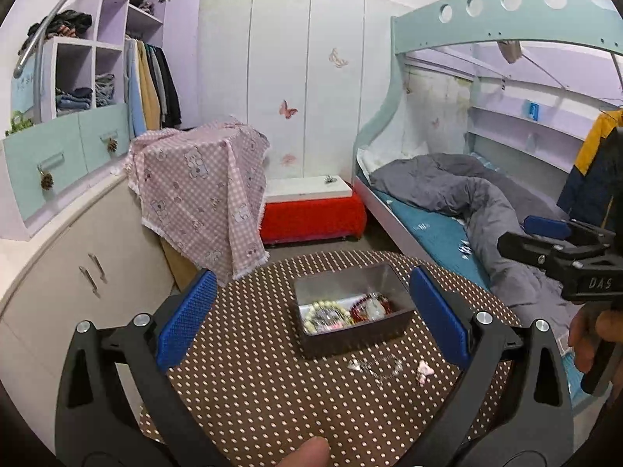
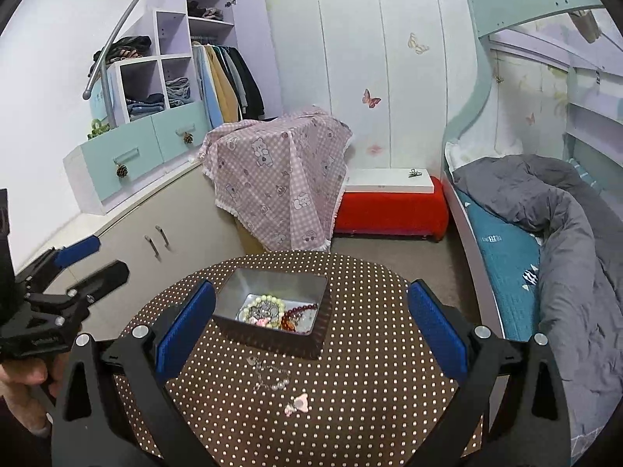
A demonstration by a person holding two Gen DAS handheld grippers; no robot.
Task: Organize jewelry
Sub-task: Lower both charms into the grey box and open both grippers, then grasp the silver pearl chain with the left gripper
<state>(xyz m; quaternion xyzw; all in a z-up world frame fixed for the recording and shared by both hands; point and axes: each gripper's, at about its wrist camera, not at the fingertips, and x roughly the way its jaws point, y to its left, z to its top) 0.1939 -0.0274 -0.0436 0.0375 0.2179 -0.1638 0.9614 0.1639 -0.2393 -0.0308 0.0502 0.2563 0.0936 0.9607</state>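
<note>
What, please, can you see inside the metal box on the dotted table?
The metal box holds a pale bead bracelet, a dark red bead bracelet and a small pink piece. The pile covers whatever lies beneath it.

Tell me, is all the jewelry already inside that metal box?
No, a clear beaded bracelet and a small pink piece lie on the dotted table, outside the metal box.

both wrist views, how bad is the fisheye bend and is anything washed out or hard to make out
Left wrist view: strong barrel bend, the bunk bed rail arcs and the corners go black; the clear necklace nearly vanishes into the dotted tablecloth. Right wrist view: same bend on the wardrobe doors; the tin box wall shows soft glare, and the jewelry inside stays readable.
</note>
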